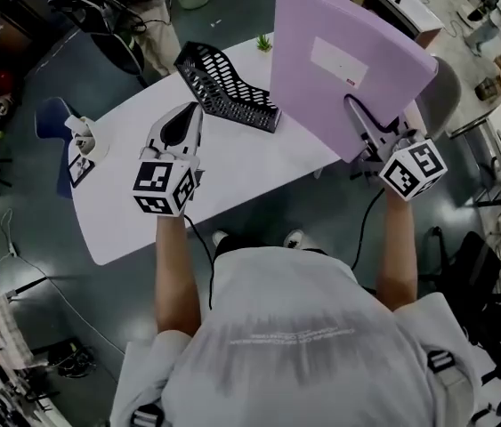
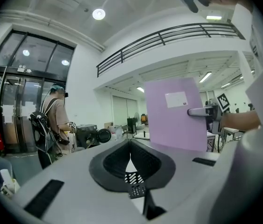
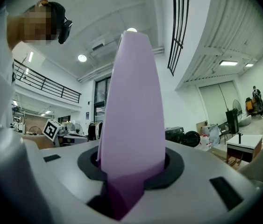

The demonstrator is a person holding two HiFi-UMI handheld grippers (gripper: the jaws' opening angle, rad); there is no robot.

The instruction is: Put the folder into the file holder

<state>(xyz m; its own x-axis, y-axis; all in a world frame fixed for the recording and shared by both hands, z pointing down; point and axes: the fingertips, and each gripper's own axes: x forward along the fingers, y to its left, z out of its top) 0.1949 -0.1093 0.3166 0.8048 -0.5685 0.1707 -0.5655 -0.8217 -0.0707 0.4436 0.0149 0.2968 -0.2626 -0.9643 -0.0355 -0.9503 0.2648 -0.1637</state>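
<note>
In the head view a large lilac folder (image 1: pixel 348 65) stands upright above the right end of the white table (image 1: pixel 250 163). My right gripper (image 1: pixel 353 107) is shut on its lower edge. From the right gripper view, the folder (image 3: pixel 133 101) rises straight out from between the jaws of the right gripper (image 3: pixel 131 171). The black mesh file holder (image 1: pixel 228 83) lies on the table, left of the folder and apart from it. My left gripper (image 1: pixel 193 110) hovers just short of the holder, shut and empty. The left gripper view shows the folder (image 2: pixel 175 113) to the right, beyond the left gripper (image 2: pixel 130 146).
A small green plant (image 1: pixel 263 43) sits at the table's far edge. A white object (image 1: pixel 85 140) rests at the table's left end beside a blue chair (image 1: pixel 52 118). A grey chair (image 1: pixel 446 87) stands to the right. A person (image 2: pixel 54 125) stands off to the left.
</note>
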